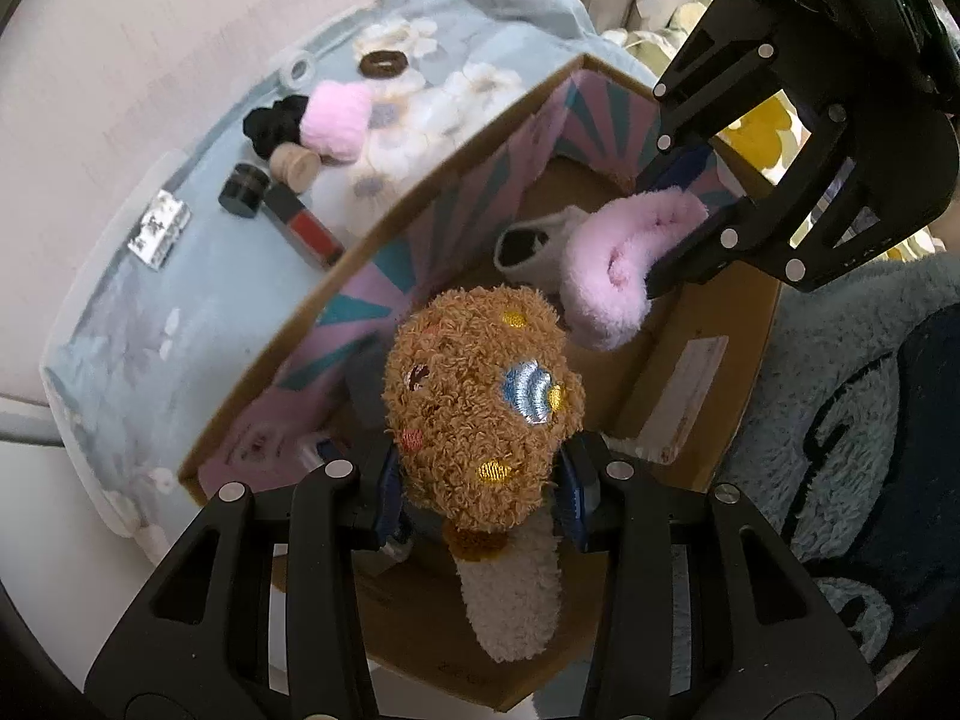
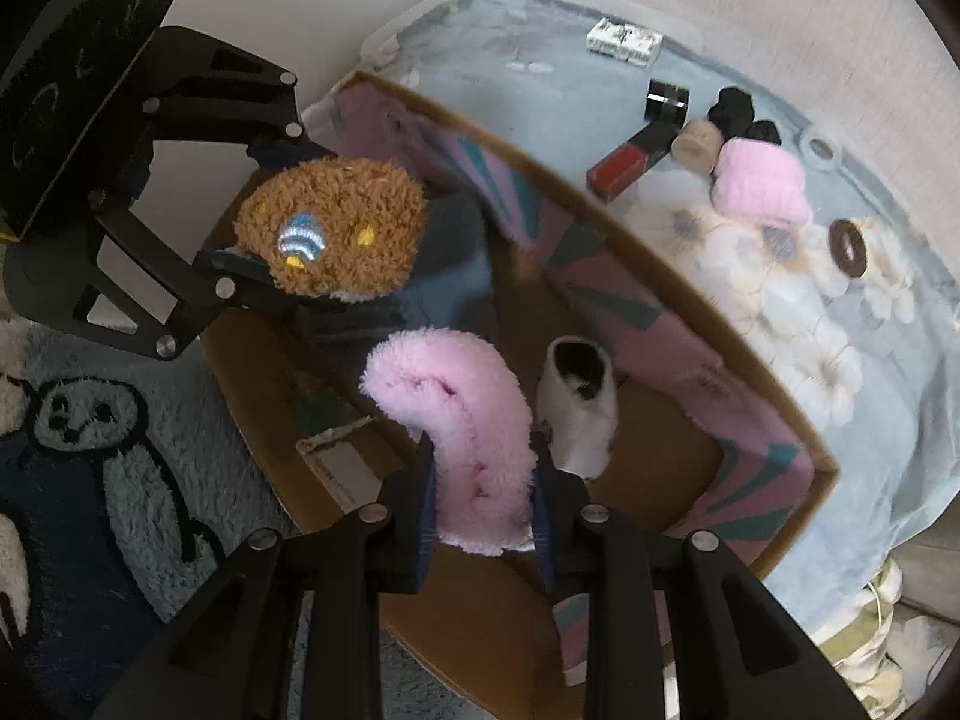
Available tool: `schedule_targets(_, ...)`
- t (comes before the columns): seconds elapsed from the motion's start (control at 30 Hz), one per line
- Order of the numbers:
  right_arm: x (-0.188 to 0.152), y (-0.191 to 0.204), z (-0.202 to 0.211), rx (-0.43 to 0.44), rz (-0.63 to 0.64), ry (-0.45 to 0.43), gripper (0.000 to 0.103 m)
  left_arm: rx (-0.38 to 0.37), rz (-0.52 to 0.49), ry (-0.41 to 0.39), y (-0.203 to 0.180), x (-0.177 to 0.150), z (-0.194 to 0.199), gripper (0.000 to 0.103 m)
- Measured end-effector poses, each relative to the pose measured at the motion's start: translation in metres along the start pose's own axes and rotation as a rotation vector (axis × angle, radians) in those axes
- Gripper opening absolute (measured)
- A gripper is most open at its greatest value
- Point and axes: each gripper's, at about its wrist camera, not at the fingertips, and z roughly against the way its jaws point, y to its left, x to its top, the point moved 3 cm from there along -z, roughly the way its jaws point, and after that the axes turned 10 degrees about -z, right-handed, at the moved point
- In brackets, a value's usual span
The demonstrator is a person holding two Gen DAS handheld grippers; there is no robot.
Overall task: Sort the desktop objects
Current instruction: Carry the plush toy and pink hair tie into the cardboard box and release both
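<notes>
- While both grippers hung over the cardboard box (image 1: pixel 690 324), a white sock (image 2: pixel 576 402) already lay inside; it looked like a sock.
- Left gripper (image 1: pixel 480 486) pinched the brown plush mushroom (image 1: pixel 480 402); right gripper (image 2: pixel 480 510) pinched the pink fluffy sock (image 2: pixel 462 420), both pointing steeply down.
- Lip gloss (image 1: pixel 306 222), small jar (image 1: pixel 243 189) and pink pompom (image 1: pixel 336 120) waited near the blue cloth's (image 1: pixel 120 312) far edge.

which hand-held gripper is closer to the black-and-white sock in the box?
Right. The right hand-held gripper, shut on the pink fuzzy sock, sits right beside the black-and-white sock; the left hand-held gripper, holding the brown plush mushroom, is farther off.
</notes>
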Motion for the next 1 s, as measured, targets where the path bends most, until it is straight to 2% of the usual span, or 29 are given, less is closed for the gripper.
schedule_targets(0.47,-0.005,0.002,0.000,-0.001,-0.020,0.005,0.025,0.008,-0.002,0.007,-0.004,-0.003,-0.002,0.038)
schedule_targets(0.5,-0.004,0.001,-0.001,-0.008,-0.025,-0.002,0.027,0.003,0.002,0.005,-0.004,-0.003,-0.002,0.039)
schedule_targets(0.57,-0.004,-0.001,-0.002,-0.018,-0.028,0.004,0.038,-0.007,0.015,-0.002,-0.005,-0.002,0.000,0.047)
schedule_targets(0.6,-0.004,-0.001,-0.002,-0.020,-0.031,0.005,0.046,-0.015,0.026,-0.009,-0.004,0.000,0.002,0.058)
schedule_targets(0.67,-0.003,-0.001,0.000,-0.022,-0.036,0.011,0.063,-0.007,0.037,-0.023,-0.004,0.003,0.006,0.103)
schedule_targets(0.7,-0.003,-0.001,0.000,-0.025,-0.036,0.012,0.081,0.012,0.037,-0.035,-0.004,0.004,0.010,0.102)
schedule_targets(0.73,-0.004,-0.001,0.002,-0.028,-0.035,0.010,0.089,0.022,0.035,-0.047,-0.004,0.005,0.013,0.103)
schedule_targets(0.9,-0.006,-0.006,0.006,-0.044,-0.025,0.000,0.090,0.046,0.066,-0.054,0.007,0.009,0.021,0.103)
schedule_targets(1.0,-0.009,-0.009,0.008,-0.041,-0.016,-0.015,0.102,0.059,0.088,-0.054,0.015,0.010,0.024,0.103)
